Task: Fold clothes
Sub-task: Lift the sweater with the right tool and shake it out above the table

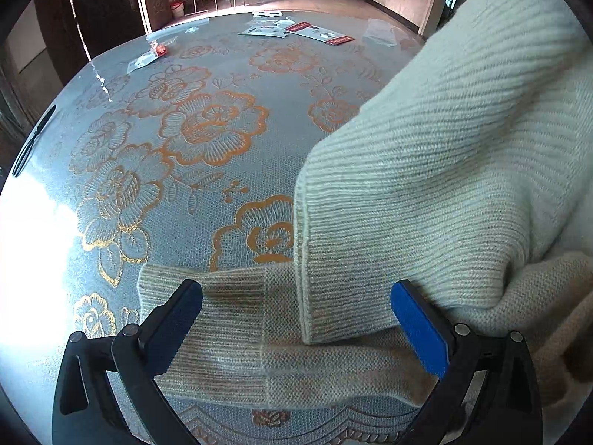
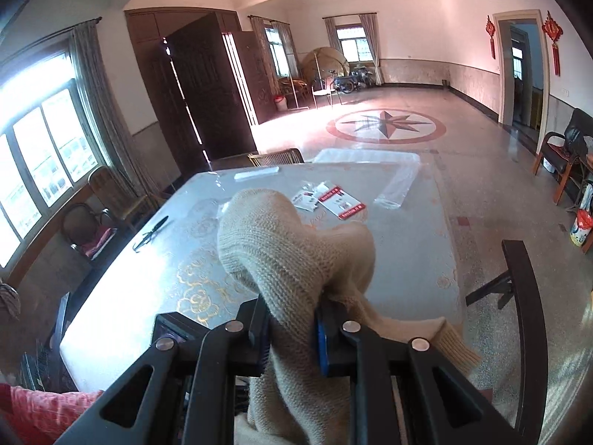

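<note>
A cream knitted sweater (image 1: 463, 170) hangs down over the flowered tablecloth (image 1: 207, 126) on the right of the left wrist view, its ribbed hem near the cloth. Under it a beige ribbed sleeve cuff (image 1: 207, 333) lies flat near the table's front edge. My left gripper (image 1: 296, 330) stands open over that cuff, one blue-padded finger on each side, pads apart from the knit. In the right wrist view my right gripper (image 2: 292, 337) is shut on a bunched fold of the beige knit (image 2: 292, 244), held high above the table, with a cuff (image 2: 456, 348) dangling right.
Black scissors (image 1: 31, 144) lie at the table's left edge. Printed cards (image 1: 315, 31) and clear plastic bags (image 1: 380, 31) sit at the far side. A dark chair back (image 2: 526, 296) stands right of the table, wooden chairs (image 2: 107, 200) to its left.
</note>
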`<state>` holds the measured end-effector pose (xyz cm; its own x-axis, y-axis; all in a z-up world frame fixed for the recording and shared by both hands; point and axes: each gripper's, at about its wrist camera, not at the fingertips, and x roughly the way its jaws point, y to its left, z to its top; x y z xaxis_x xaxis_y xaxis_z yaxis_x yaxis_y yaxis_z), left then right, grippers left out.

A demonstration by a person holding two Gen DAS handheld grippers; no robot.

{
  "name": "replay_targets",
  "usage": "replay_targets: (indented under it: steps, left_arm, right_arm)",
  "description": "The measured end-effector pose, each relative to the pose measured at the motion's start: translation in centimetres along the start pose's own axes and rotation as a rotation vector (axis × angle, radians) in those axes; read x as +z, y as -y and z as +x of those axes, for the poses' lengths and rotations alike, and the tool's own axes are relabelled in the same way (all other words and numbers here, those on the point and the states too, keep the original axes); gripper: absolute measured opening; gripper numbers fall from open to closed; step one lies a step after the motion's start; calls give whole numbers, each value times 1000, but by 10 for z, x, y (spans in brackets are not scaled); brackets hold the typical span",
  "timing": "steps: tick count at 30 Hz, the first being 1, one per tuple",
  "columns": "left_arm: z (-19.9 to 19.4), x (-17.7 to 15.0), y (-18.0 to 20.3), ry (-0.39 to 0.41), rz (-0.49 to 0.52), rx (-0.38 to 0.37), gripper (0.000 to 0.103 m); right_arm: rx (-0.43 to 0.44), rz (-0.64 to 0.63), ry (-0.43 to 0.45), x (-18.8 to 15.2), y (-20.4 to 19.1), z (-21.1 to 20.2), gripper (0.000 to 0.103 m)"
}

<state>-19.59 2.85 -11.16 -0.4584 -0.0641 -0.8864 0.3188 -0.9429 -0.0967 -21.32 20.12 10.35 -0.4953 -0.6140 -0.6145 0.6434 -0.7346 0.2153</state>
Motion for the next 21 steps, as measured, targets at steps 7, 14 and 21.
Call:
replay_targets:
  steps: [7, 14, 21]
  left_arm:
    - [-19, 3, -32, 59, -93, -220, 99]
    - [-58, 23, -86, 189, -360, -426, 99]
    - [-86, 34, -93, 261, -229, -272, 99]
  right_arm:
    - [32, -66, 95, 39, -54, -36, 17]
    - [-3, -84, 134, 45, -97, -57, 17]
    - [14, -60, 139, 38, -119, -69, 17]
